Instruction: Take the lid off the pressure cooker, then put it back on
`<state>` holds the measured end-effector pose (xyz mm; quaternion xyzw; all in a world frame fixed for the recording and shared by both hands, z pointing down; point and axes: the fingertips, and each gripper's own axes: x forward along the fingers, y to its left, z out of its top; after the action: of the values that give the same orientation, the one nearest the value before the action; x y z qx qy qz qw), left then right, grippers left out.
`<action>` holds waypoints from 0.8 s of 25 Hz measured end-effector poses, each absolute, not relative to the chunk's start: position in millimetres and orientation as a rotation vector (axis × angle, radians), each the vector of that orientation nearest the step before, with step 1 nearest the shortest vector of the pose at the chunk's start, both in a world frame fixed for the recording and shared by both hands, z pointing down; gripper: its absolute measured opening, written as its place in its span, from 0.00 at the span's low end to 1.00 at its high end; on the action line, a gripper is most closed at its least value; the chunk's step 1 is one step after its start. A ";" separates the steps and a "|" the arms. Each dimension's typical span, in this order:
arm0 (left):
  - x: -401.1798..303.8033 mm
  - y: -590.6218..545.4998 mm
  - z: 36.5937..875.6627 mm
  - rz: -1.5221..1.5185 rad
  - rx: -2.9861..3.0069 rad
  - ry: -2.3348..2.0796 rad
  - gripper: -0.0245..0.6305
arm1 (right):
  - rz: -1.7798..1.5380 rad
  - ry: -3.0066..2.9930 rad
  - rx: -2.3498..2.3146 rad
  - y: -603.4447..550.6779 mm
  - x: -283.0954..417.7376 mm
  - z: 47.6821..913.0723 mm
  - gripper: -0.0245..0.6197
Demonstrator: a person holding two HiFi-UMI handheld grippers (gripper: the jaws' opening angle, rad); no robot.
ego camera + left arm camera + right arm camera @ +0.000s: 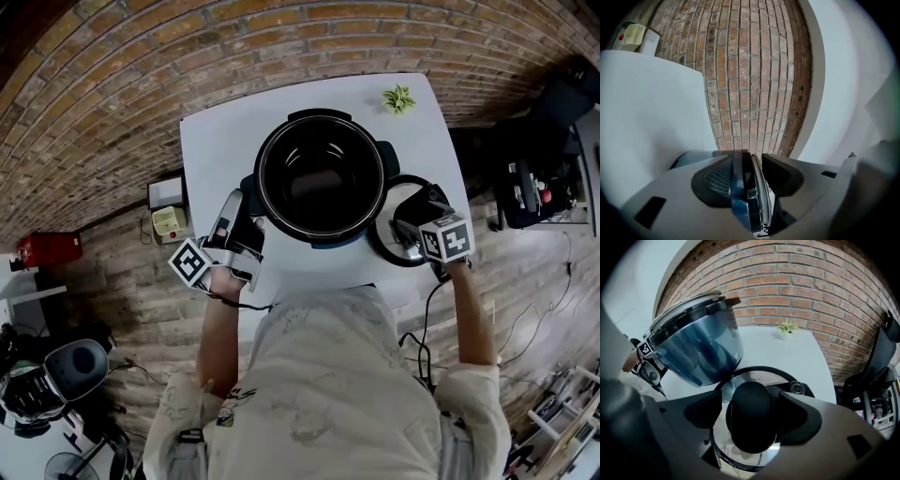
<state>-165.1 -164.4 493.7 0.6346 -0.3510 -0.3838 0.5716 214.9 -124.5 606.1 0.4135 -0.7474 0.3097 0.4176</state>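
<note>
The pressure cooker (pixel 266 155) stands without its lid in the middle of the white table, its dark inner pot showing. My left gripper (pixel 246 208) is at the cooker's left side; in the left gripper view the cooker's rim (pixel 746 197) runs between the jaws of that gripper (pixel 749 168), which stand open. The lid (pixel 380 246) lies flat on the table to the right of the cooker. My right gripper (pixel 412 225) is over it, open, with the lid's black knob (pixel 751 418) between its jaws and a thin gap on each side. The blue cooker body (pixel 698 348) shows beyond.
A small potted plant (pixel 398 98) stands at the table's far right corner. The table (pixel 216 141) ends close to the lid on the right. Off the table, a pale box (pixel 169 223) and a red object (pixel 47 248) lie at left, dark gear (pixel 553 141) at right.
</note>
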 end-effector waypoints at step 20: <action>-207.9 -148.5 503.6 -0.975 1.431 -0.903 0.35 | 0.754 -1.924 1.138 -118.6 223.3 583.3 0.65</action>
<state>-207.9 -148.5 503.6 0.6071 -0.3829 -0.4138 0.5600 223.3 -118.6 583.3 0.4461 -0.7540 0.2953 0.3812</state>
